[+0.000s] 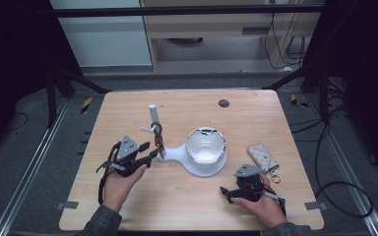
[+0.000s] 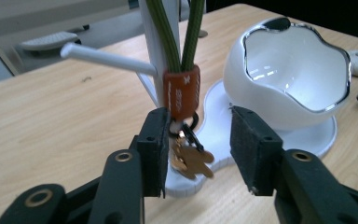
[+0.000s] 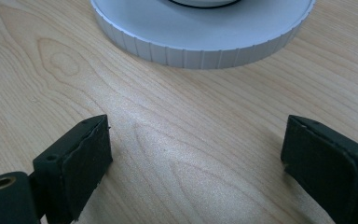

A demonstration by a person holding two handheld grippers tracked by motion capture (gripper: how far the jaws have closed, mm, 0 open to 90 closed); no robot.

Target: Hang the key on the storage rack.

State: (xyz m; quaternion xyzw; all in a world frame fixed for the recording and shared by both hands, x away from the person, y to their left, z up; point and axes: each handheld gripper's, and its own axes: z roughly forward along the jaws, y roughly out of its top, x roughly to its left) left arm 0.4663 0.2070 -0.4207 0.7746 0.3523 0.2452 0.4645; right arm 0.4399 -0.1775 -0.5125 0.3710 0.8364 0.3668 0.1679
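Table [image 2: 65, 135]: matt light wood grain. Bowl [image 2: 261, 93] glossy white w/ chrome-like rim; stand base [image 3: 200, 42] smooth white plastic. Keys [image 2: 191, 161] shiny metal.

- The place looks like a lab or test room set up for recording, not a home.
- A light wooden table [image 1: 187, 206] stands alone as the work surface, and everything else is arranged around it.
- Dark metal frame bars [image 1: 187, 11] cross above the far side of the table, with slanted struts coming down at its far corners.
- Metal floor rails [image 1: 27, 167] run along the grey floor on both sides of the table.
- Yellow-and-black hazard tape [image 1: 86, 104] marks the floor just off the table's far corners.
- Loose black cables [image 1: 344, 191] trail over the floor to the right of the table.
- Beyond the table stands plain pale office-type furniture [image 1: 211, 34].
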